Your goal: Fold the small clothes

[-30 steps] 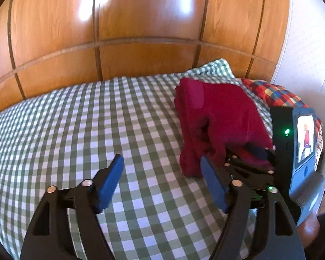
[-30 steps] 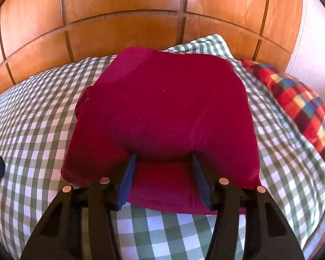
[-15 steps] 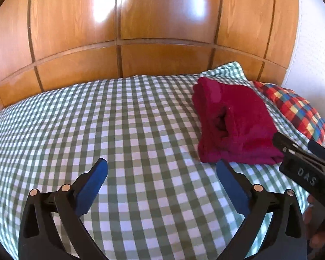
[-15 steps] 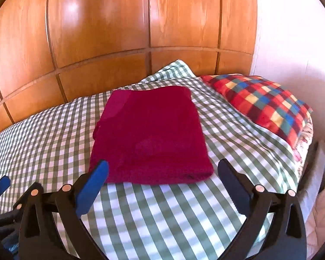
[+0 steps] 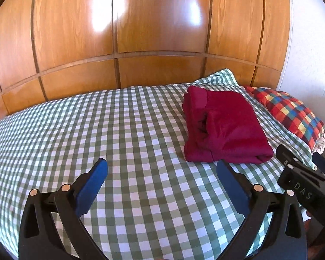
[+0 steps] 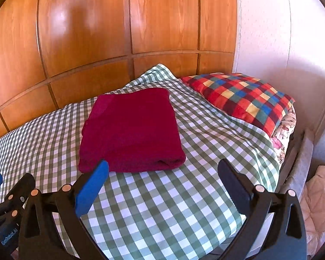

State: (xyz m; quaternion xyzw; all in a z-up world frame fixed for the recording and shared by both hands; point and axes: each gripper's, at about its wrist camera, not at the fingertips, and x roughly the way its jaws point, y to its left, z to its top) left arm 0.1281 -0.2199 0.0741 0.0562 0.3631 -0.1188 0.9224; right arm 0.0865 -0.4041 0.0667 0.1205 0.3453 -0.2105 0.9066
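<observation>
Pulling back from the folded maroon garment [image 6: 131, 130] now lying on the checked bedspread [image 5: 119, 140], with right gripper [image 6: 162, 186] nearer and almost squarely behind it, left gripper [image 5: 162, 186] off to its left, both spread wide and empty, long axis seemingly running toward the headboard [image 5: 140, 43].

"DAS" on right claw [image 5: 301, 173]; "GenRobot.AI" on left claw [image 6: 2, 195]
</observation>
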